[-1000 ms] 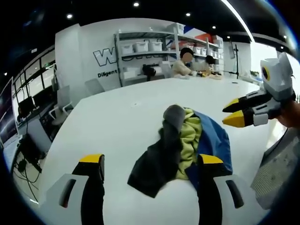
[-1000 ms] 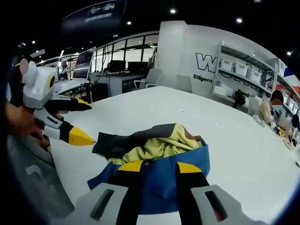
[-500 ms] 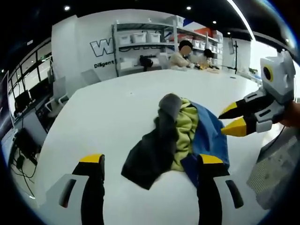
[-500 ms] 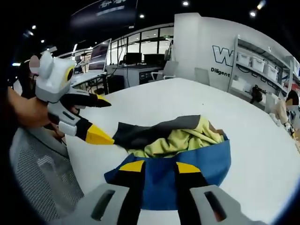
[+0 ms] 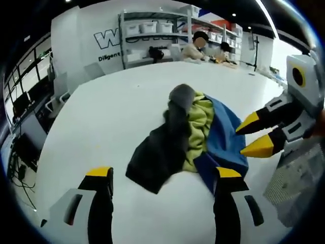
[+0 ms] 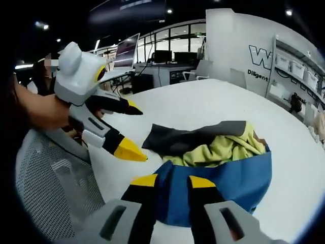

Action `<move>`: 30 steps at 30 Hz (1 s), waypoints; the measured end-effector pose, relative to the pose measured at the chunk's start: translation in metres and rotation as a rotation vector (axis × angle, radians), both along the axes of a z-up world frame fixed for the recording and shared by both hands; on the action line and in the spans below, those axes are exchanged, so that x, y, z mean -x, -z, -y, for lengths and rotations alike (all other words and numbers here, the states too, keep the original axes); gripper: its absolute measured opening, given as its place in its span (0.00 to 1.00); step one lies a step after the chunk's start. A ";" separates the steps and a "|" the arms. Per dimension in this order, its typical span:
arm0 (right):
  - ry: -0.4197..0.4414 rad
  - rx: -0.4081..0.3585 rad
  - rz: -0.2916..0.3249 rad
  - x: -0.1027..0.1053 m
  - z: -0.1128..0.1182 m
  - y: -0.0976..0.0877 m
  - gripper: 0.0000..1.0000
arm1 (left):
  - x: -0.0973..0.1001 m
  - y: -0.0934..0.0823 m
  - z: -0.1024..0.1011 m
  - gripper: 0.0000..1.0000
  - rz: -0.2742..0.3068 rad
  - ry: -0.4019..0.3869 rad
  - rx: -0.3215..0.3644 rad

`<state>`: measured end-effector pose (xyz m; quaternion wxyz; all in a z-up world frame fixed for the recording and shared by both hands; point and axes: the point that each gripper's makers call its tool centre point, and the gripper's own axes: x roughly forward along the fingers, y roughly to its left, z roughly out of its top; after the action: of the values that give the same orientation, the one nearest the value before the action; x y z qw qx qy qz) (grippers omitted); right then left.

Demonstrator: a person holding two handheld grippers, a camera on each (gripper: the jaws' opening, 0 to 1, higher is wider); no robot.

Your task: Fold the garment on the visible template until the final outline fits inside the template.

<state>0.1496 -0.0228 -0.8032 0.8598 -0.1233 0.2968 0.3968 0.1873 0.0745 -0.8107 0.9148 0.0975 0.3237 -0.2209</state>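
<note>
A crumpled garment (image 5: pixel 190 134) lies in a heap on the white table (image 5: pixel 111 112), with a dark grey part on its left, yellow-green in the middle and blue on its right. My left gripper (image 5: pixel 163 174) is open wide, just short of the heap's near edge. In the right gripper view it (image 6: pixel 133 130) hangs open beside the grey part (image 6: pixel 193 138). My right gripper (image 6: pixel 173 181) is open, its jaws low over the blue cloth (image 6: pixel 223 180). From the left gripper view, the right gripper (image 5: pixel 252 136) has its tips at the blue edge.
A grey mesh chair back (image 6: pixel 51 188) stands close to the table's near edge, also in the left gripper view (image 5: pixel 297 180). Shelves with white bins (image 5: pixel 152 28) and seated people (image 5: pixel 195 48) are far behind. Desks with monitors (image 6: pixel 162 61) line the other side.
Both grippers have drawn nearer to the garment: the right one's tips now reach the blue edge and the left one hangs closer to the grey part. The heap keeps its shape.
</note>
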 end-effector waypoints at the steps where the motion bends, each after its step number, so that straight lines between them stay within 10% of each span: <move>1: -0.013 -0.002 -0.010 0.003 -0.003 0.001 0.19 | 0.001 0.001 0.000 0.76 -0.005 0.001 -0.002; 30: -0.294 0.156 -0.104 0.035 -0.045 0.057 0.16 | 0.010 0.016 0.002 0.76 -0.086 0.017 -0.010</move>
<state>0.1144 0.0223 -0.8600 0.7638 -0.2112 0.3494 0.4999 0.1778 0.0730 -0.8262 0.8976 0.0955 0.3630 -0.2311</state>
